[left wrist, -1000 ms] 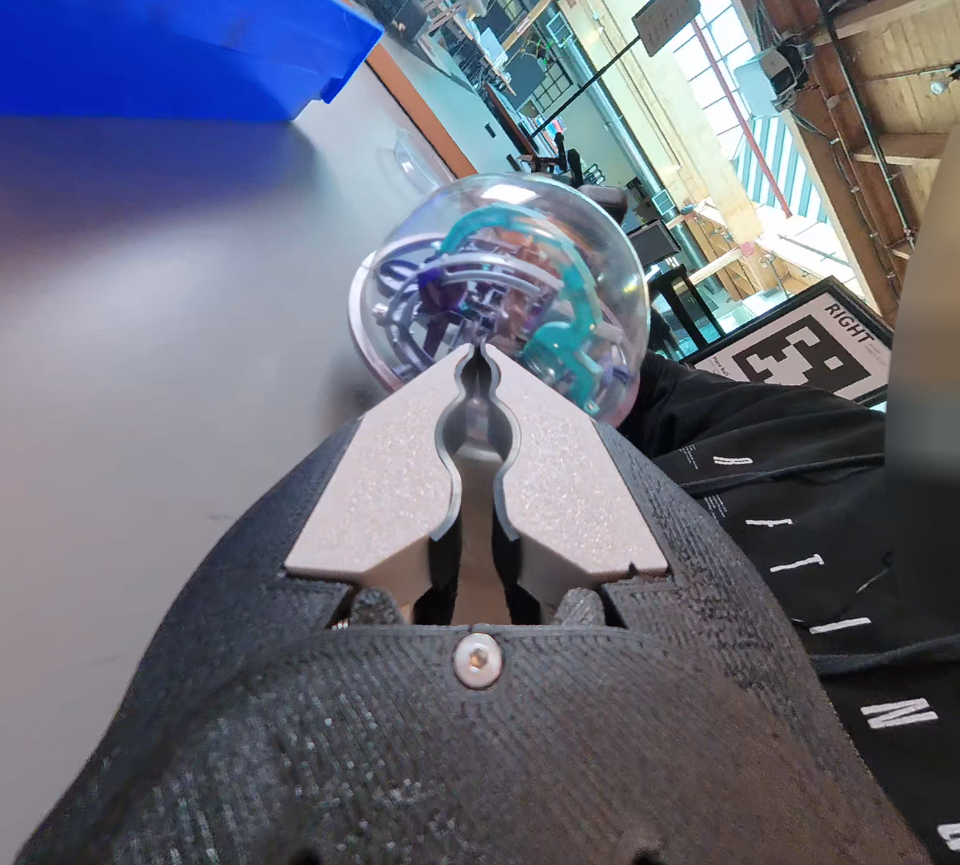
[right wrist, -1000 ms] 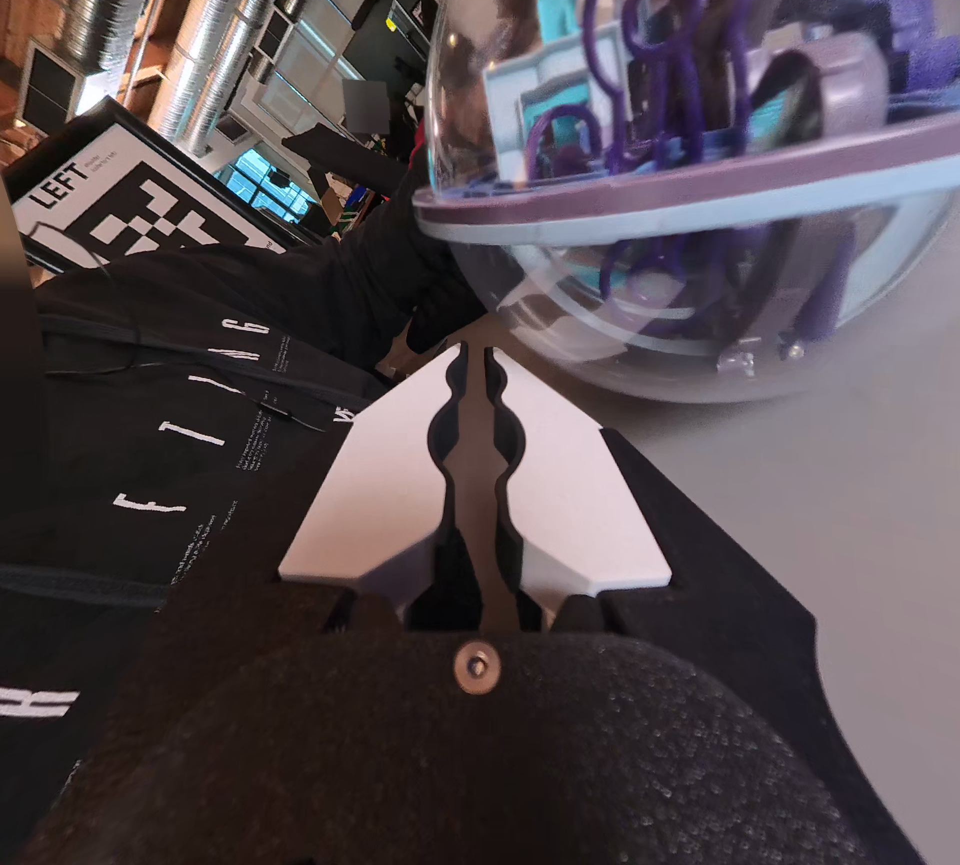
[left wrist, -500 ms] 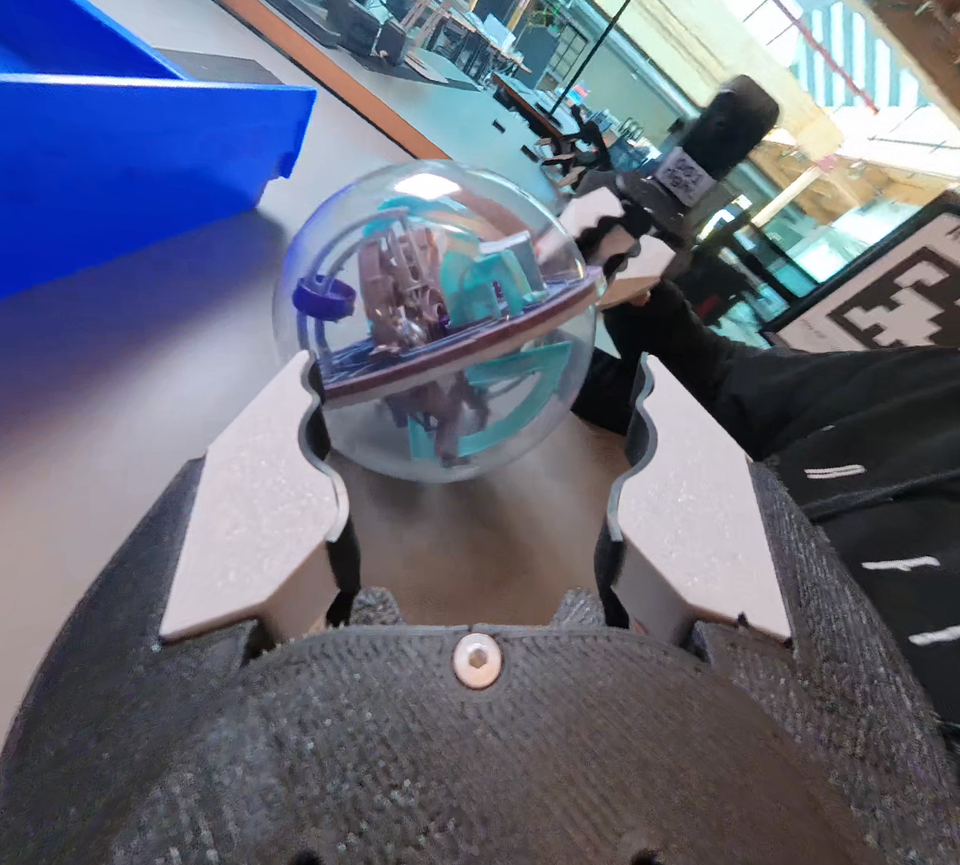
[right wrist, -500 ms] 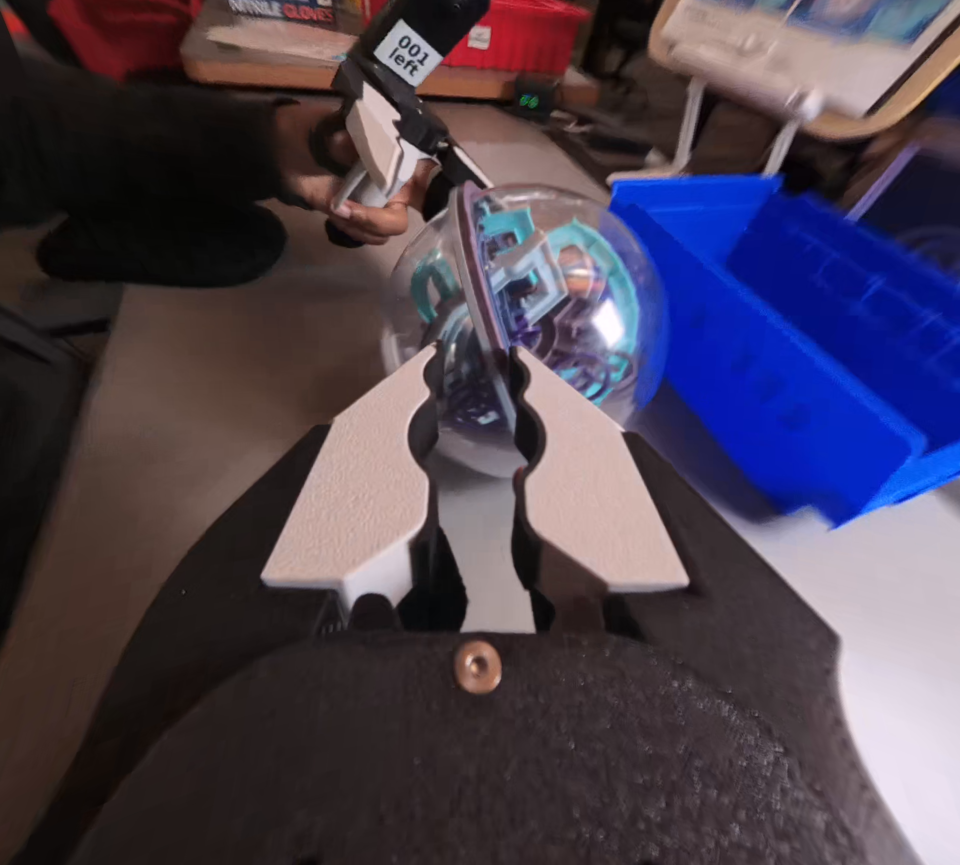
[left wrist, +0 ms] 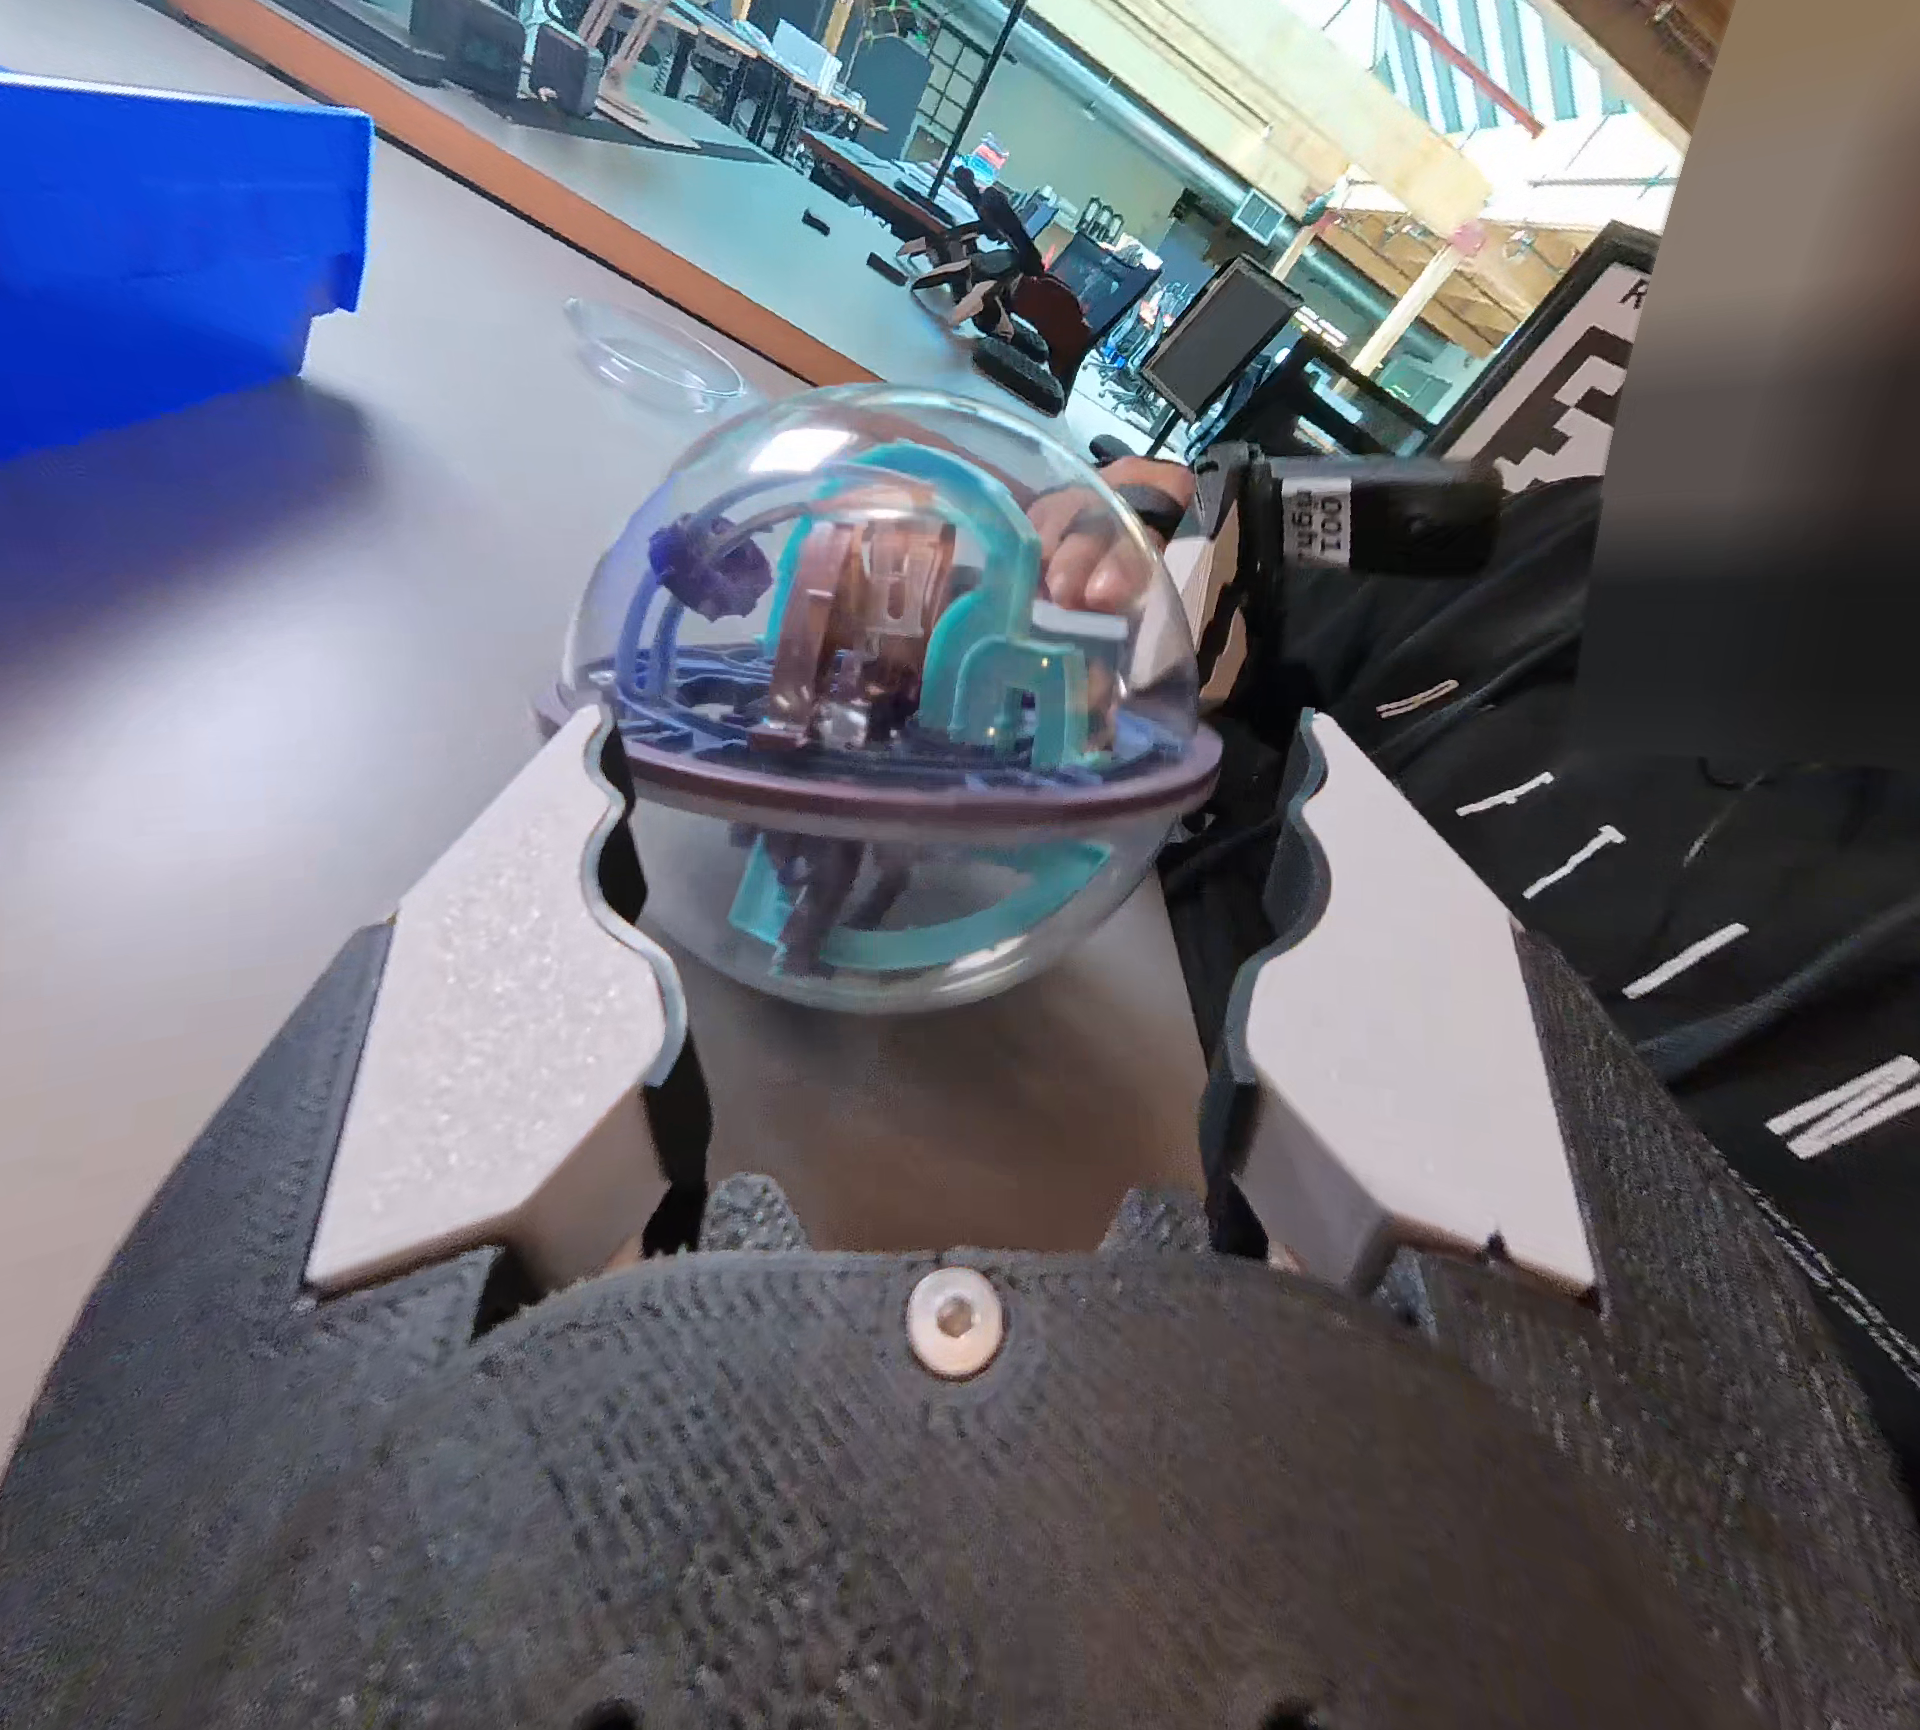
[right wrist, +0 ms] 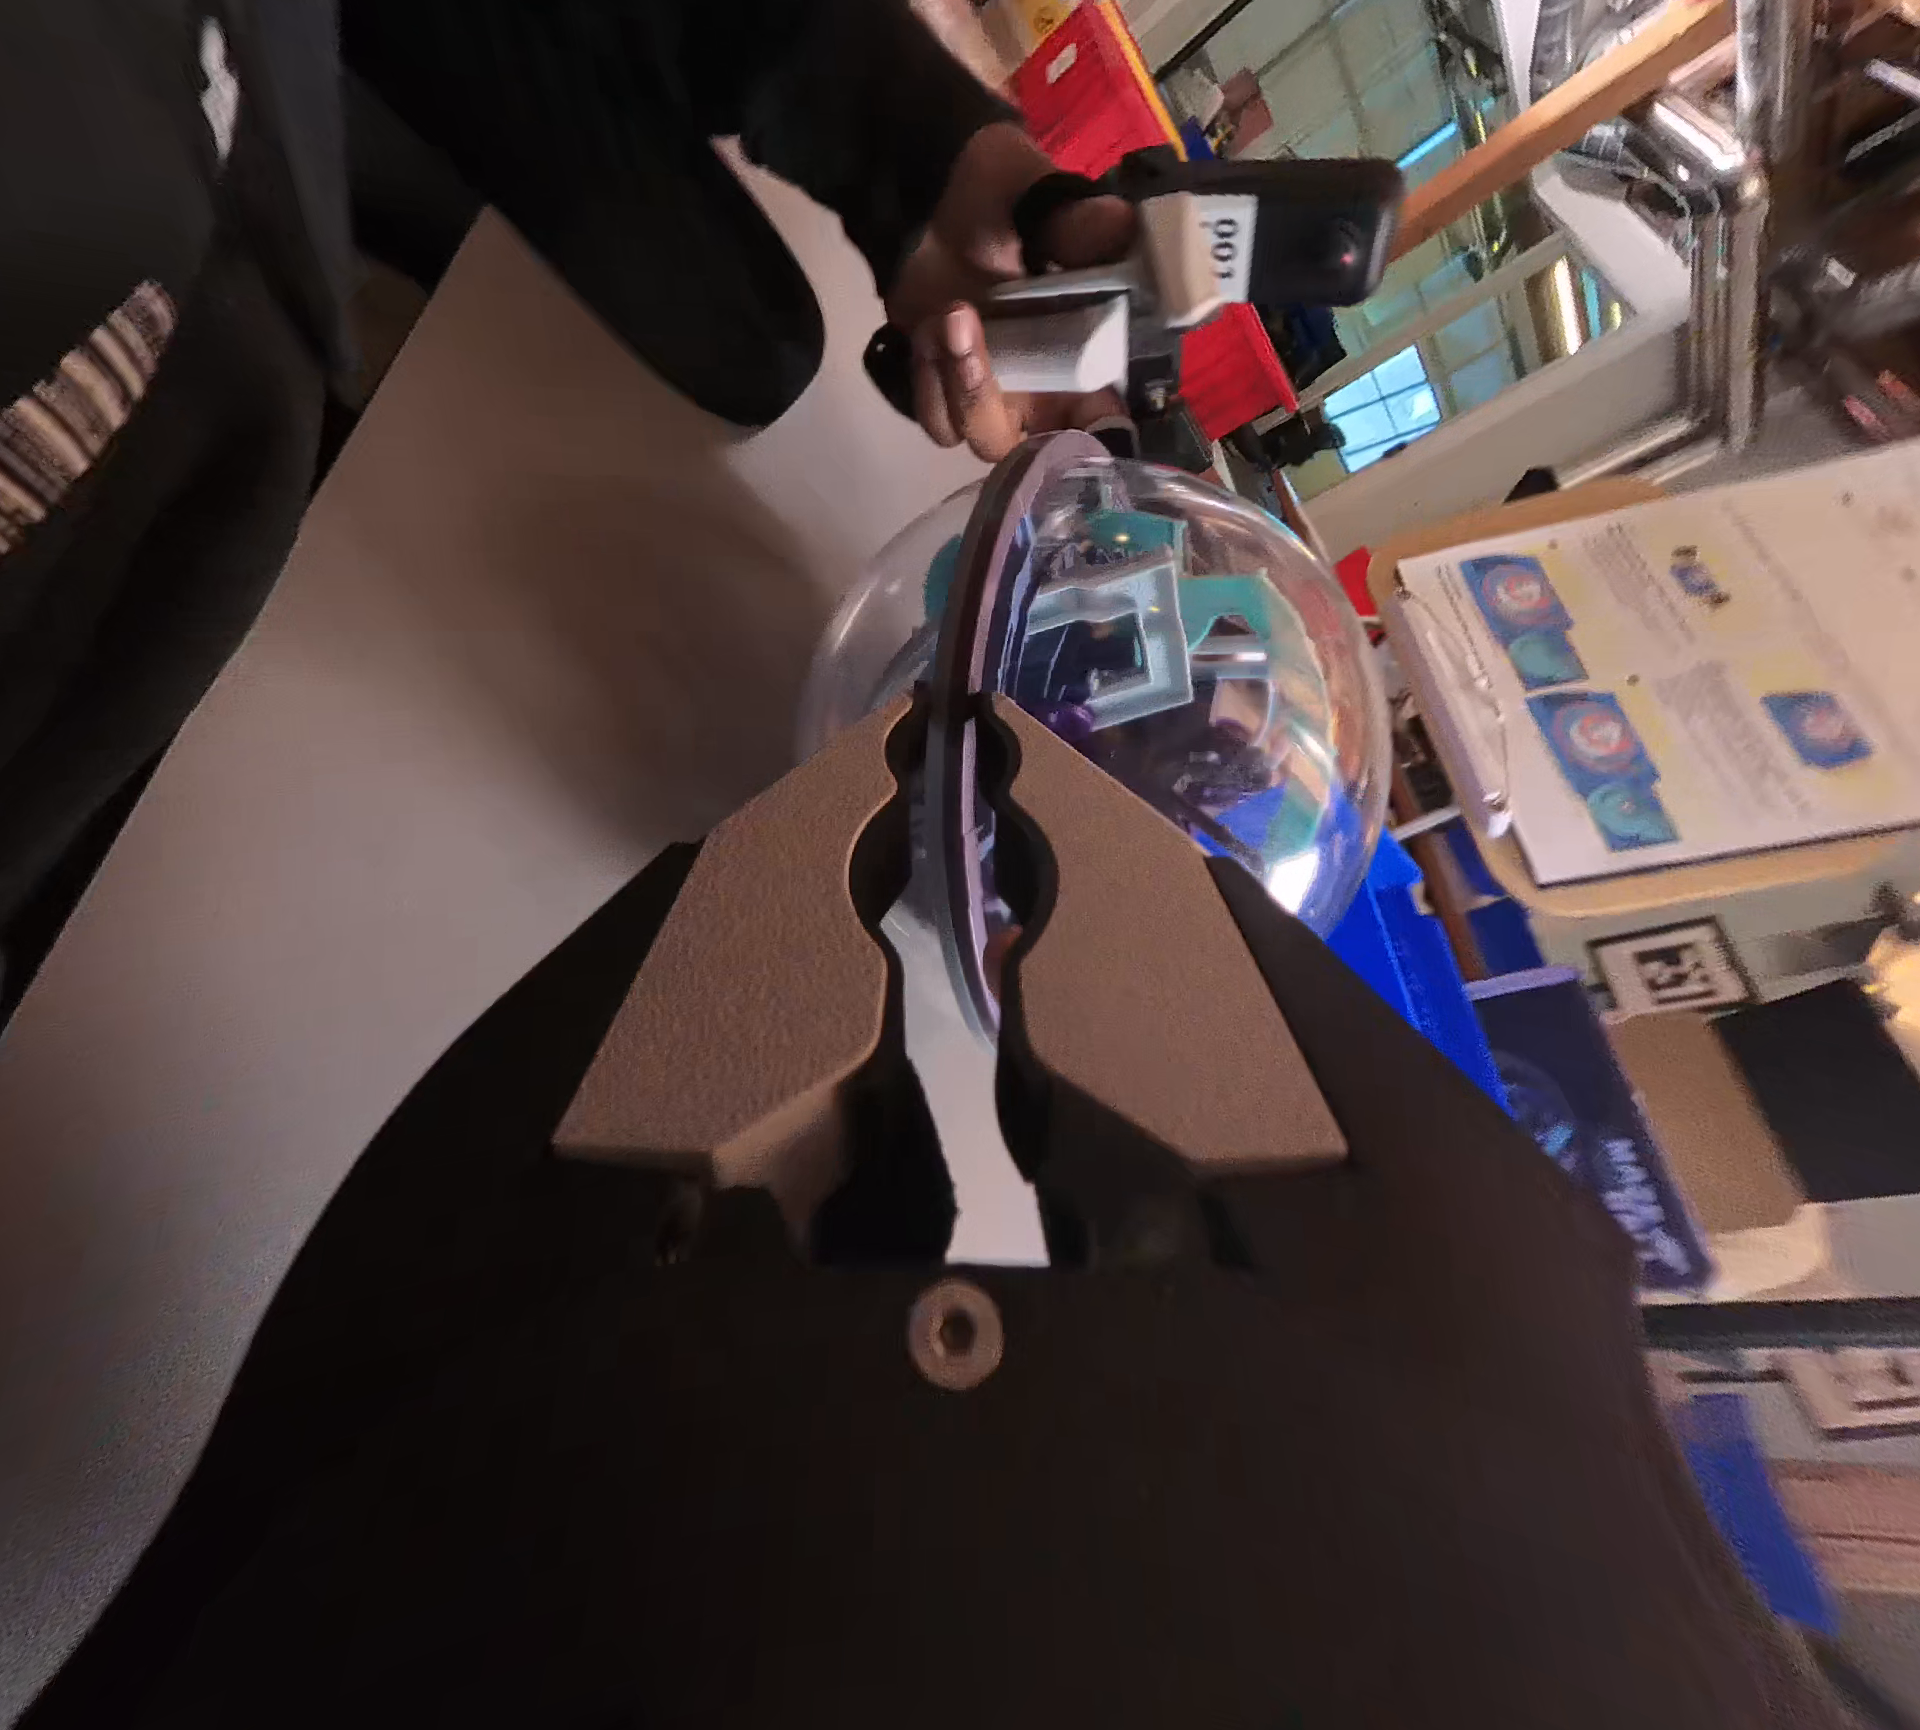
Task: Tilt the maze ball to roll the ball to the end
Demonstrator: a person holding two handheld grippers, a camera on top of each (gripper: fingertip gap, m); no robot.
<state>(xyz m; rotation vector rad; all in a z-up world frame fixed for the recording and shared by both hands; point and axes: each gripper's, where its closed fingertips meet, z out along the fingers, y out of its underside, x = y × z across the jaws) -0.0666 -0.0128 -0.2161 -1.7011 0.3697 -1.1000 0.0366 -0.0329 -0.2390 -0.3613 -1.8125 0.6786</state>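
The maze ball (left wrist: pixel 883 693) sat on the grey surface (left wrist: pixel 260 745), its purple rim nearly level. The left gripper (left wrist: pixel 951 807) was spread wide, its fingers (left wrist: pixel 520 932) flanking the sphere at rim height; the left finger seemed to touch the rim, the other stood just clear, so it held nothing firmly. The right gripper (right wrist: pixel 961 735) was closed narrowly on the rim edge, which ran between its fingers (right wrist: pixel 758 932). A pinch on so thin a flange looked precarious: a sharp tilt could twist the rim free, and the smooth globe might roll toward the blue bin (left wrist: pixel 156 257) or off the surface. With the left side not yet clamped, nothing would check it. Only the left wrist view showed the clear dish (left wrist: pixel 655 355) behind the ball and the tracks side-on; only the right wrist view showed the pinch itself. The small ball inside could not be made out.
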